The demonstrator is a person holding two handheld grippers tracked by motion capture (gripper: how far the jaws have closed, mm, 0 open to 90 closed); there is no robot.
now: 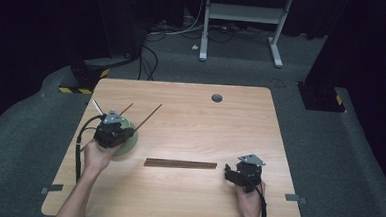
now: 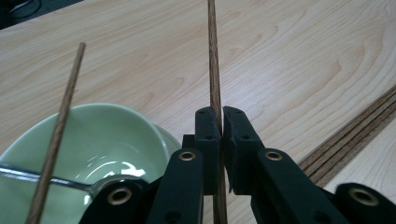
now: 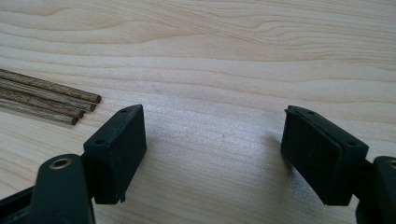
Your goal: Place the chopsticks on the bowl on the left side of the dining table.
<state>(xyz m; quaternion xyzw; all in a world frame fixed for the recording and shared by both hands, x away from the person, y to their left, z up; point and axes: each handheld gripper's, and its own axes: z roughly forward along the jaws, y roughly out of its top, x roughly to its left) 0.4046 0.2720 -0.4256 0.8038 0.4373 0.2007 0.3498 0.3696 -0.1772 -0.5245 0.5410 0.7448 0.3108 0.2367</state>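
Wooden stick pinched in left gripper, pointing up-right, long axis diagonal

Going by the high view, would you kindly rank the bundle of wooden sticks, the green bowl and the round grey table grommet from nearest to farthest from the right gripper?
Measured from the right gripper:
1. Bundle of wooden sticks, lying just to its left at mid-table.
2. Grey grommet, up near the table's far edge.
3. Green bowl, far left, under the left gripper.

light wooden table, green bowl at left, bundle of brown sticks mid-front
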